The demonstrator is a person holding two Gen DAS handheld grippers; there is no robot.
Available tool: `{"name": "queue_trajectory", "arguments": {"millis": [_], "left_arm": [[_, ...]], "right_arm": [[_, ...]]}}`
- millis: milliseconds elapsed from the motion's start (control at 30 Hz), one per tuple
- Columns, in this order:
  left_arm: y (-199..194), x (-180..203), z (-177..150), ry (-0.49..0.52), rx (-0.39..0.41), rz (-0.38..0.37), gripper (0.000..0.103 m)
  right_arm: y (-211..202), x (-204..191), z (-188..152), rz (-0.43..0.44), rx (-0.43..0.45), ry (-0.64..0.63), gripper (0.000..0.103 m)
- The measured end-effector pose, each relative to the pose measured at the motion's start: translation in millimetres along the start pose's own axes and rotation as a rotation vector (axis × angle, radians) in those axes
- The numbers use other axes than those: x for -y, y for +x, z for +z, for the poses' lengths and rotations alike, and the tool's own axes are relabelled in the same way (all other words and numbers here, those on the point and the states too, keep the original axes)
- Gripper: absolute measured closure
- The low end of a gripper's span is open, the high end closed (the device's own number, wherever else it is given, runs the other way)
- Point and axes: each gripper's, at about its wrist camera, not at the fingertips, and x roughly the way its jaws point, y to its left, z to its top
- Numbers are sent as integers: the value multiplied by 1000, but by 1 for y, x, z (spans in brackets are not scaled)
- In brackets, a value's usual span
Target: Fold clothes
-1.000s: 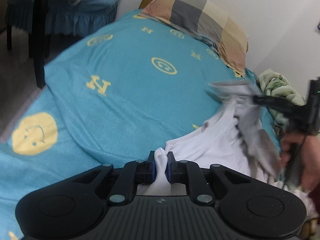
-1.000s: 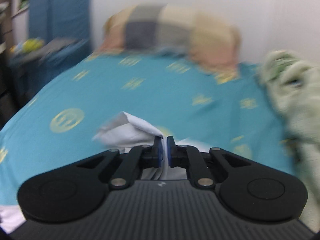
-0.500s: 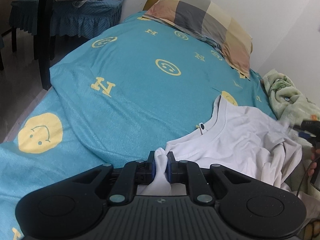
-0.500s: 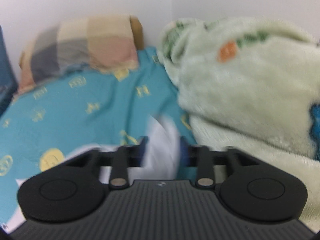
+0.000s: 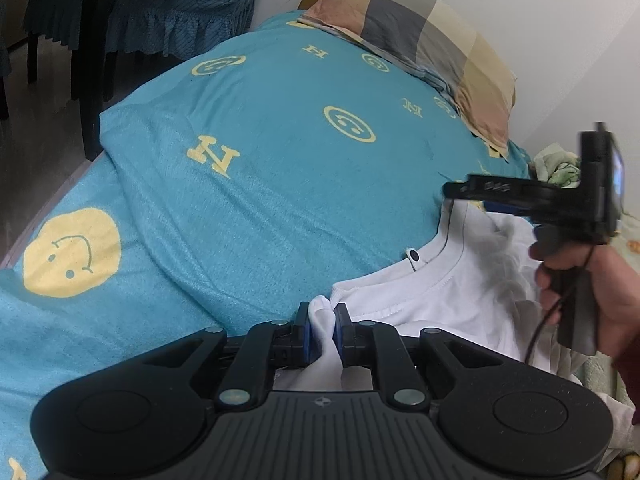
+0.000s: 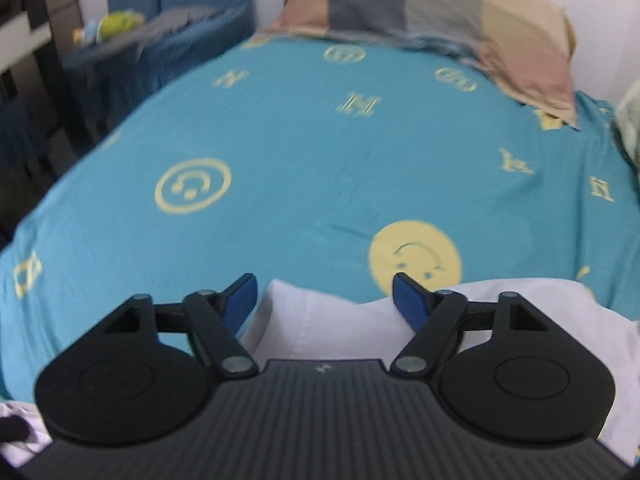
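A white T-shirt [image 5: 452, 296] lies crumpled on the near right of the bed, its round collar facing the pillow. My left gripper [image 5: 322, 330] is shut on a bunched fold of the shirt at its near left corner. My right gripper [image 6: 324, 300] is open and empty, hovering just above the shirt's far edge [image 6: 320, 324]. The right gripper also shows in the left wrist view [image 5: 452, 192], held over the collar by a hand.
The bed has a teal sheet [image 5: 256, 168] with yellow smileys and letters. A checked pillow [image 5: 424, 40] lies at the head by the wall. A green plush blanket [image 5: 560, 168] is bunched at the right. A dark chair [image 5: 92, 52] and blue-covered table [image 5: 160, 12] stand left.
My right gripper let go of the shirt, swung right toward the green blanket, then came back open over the collar. The shirt dropped flatter on the bed. My left gripper kept its hold.
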Motion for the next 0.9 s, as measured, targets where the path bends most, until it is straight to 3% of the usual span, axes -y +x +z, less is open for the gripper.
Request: {"name": "queue_trajectory", "arguments": {"millis": [33, 133, 167, 233, 333, 533, 733, 900], "left_arm": [[0, 0, 0, -1, 2, -1, 91], [-2, 0, 1, -3, 21, -10, 91], [-4, 1, 2, 1, 30, -11, 92], [-8, 3, 3, 8, 47, -16, 92], [-22, 10, 0, 21, 99, -34, 92], [-68, 31, -2, 56, 218, -86, 93], [-161, 61, -12, 134, 444, -197, 93], [-242, 94, -25, 172, 546, -258, 94]], "right_arm": [[1, -3, -1, 4, -14, -5, 39], [-4, -5, -8, -5, -36, -37, 83], [-11, -5, -9, -12, -27, -27, 88], [-27, -4, -12, -25, -6, -6, 90], [-68, 0, -17, -35, 109, 51, 90], [-182, 7, -42, -60, 307, 156, 91], [-323, 13, -62, -72, 538, 207, 91], [-427, 10, -77, -68, 695, 208, 91]]}}
